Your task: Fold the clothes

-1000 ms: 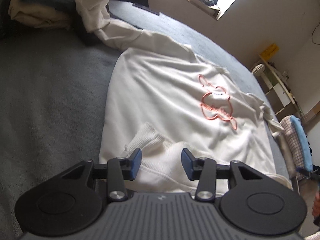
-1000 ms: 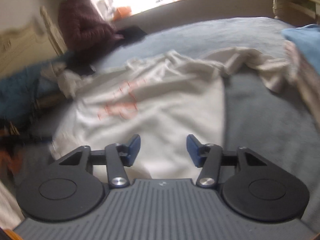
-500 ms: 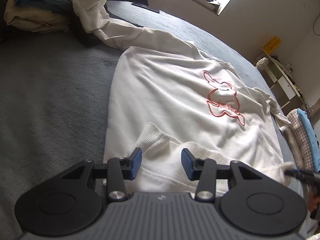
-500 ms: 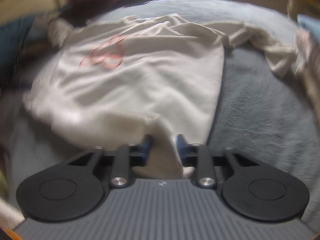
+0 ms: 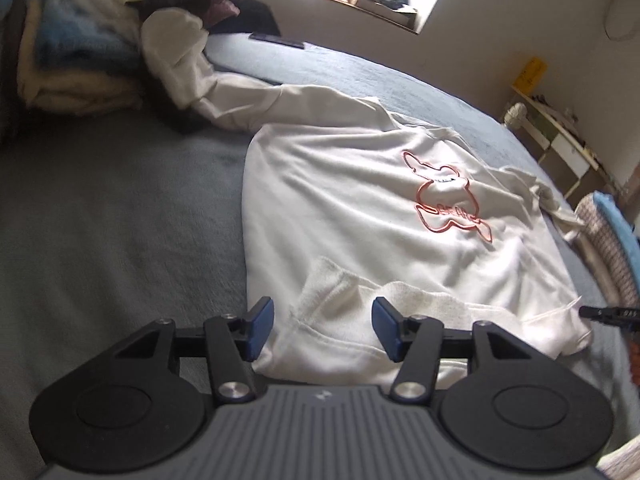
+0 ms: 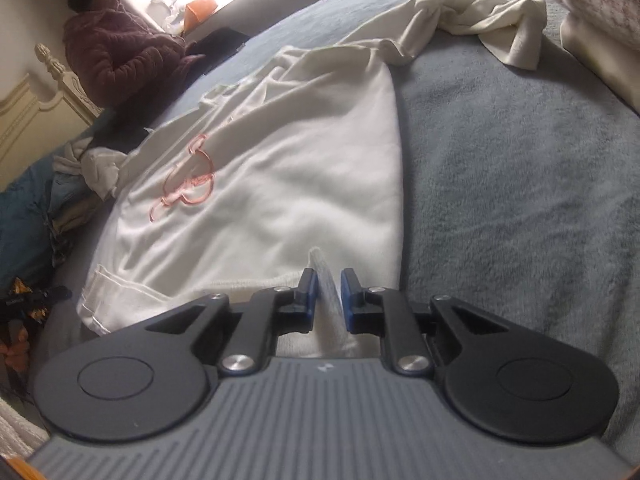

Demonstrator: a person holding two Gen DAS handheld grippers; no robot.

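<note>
A cream sweatshirt (image 5: 360, 216) of soft, fleecy knit lies spread front-up on a bed covered by a grey plush blanket (image 5: 100, 220), its chest bearing a looping coral-pink outline design (image 5: 448, 200). The ribbed hem (image 5: 340, 312) runs along the near edge, thicker and rougher in weave than the smooth body, and part of it is flipped up into a small fold. One sleeve (image 5: 240, 100) trails off to the far left toward a stack of folded clothes (image 5: 72, 64), and in the right wrist view the other sleeve (image 6: 480, 20) lies crumpled at the far right. The left gripper (image 5: 323, 330) hangs over the near left corner of the hem with its blue-padded fingers (image 5: 260, 328) apart; its jaws have just been opening, and the upturned ribbed fold sits between them without being pressed. The right gripper (image 6: 329, 298) has just been closing and now pinches a raised ridge of the ribbed hem at the near right corner, the cloth standing up between its fingers (image 6: 308, 296). A person in a quilted maroon jacket (image 6: 120, 56) sits at the far left of the bed.
</note>
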